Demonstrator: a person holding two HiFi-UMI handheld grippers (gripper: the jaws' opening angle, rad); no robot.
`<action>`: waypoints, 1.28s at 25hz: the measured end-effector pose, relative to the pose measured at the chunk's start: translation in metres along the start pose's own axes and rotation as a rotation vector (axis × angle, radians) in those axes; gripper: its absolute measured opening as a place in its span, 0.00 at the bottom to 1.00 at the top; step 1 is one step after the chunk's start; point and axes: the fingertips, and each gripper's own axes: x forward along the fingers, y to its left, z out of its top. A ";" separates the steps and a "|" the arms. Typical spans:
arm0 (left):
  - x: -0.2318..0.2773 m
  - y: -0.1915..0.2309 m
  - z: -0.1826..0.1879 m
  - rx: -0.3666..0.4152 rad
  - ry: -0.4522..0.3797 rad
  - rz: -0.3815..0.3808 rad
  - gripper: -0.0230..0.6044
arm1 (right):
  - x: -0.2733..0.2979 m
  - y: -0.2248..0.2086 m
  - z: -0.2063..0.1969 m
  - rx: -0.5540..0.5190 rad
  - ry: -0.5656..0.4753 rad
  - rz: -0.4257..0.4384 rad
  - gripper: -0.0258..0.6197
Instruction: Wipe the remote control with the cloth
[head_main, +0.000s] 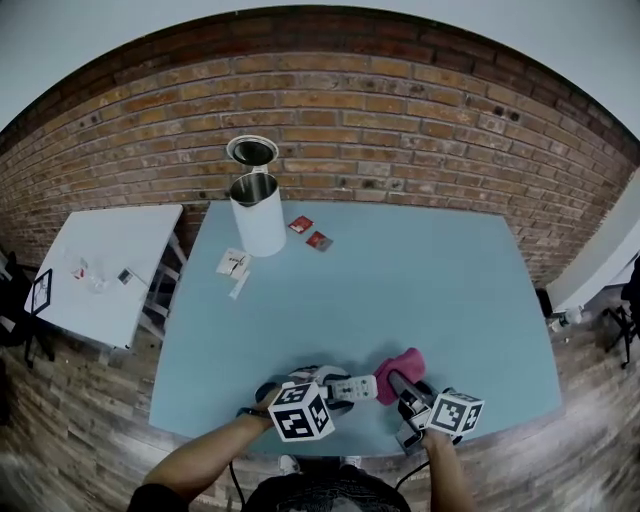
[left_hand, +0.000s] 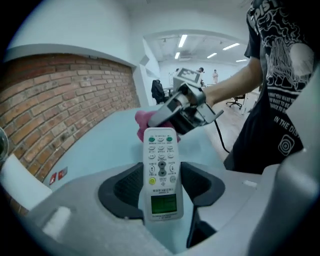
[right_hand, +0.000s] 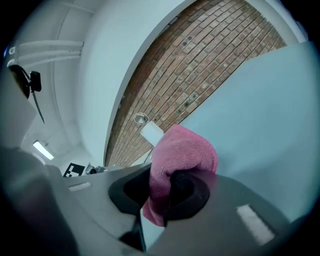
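Two grippers are low over the near edge of the blue table (head_main: 420, 270), well apart from the white canister (head_main: 258, 218) that stands at the far side of it. The left gripper (head_main: 330, 388) is clenched on the remote control (left_hand: 161, 172). Its two dark pads press on the long sides of the white body, around the middle. The green display is toward the gripper, and the button end points away from it, toward the right gripper (right_hand: 167, 187).

The right gripper is grasping the pink cloth (right_hand: 184, 150). The cloth is pinched between the jaws, a fold bulges above them, and a short end hangs below.

Seen from the head, the cloth is just beside the button end of the remote control, on the side facing the canister. Whether the two touch, I cannot tell.

The canister is upright with its round lid (head_main: 252, 151) raised behind it, close to the brick wall (head_main: 350, 100). Two small red packets (head_main: 309, 232) lie just to the right of the canister. Some white paper slips (head_main: 234, 265) lie just in front of it. A white side table (head_main: 110, 262) stands to its left, apart from the blue table.
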 end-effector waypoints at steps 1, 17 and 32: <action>0.007 -0.003 -0.011 -0.016 0.044 -0.028 0.41 | -0.001 -0.004 -0.003 -0.006 0.003 -0.019 0.14; 0.037 -0.029 -0.081 -0.087 0.318 -0.218 0.45 | 0.006 0.002 -0.027 -0.066 0.072 -0.089 0.14; -0.004 -0.022 -0.123 -0.126 0.305 -0.103 0.55 | 0.095 0.095 -0.089 -0.169 0.278 0.100 0.14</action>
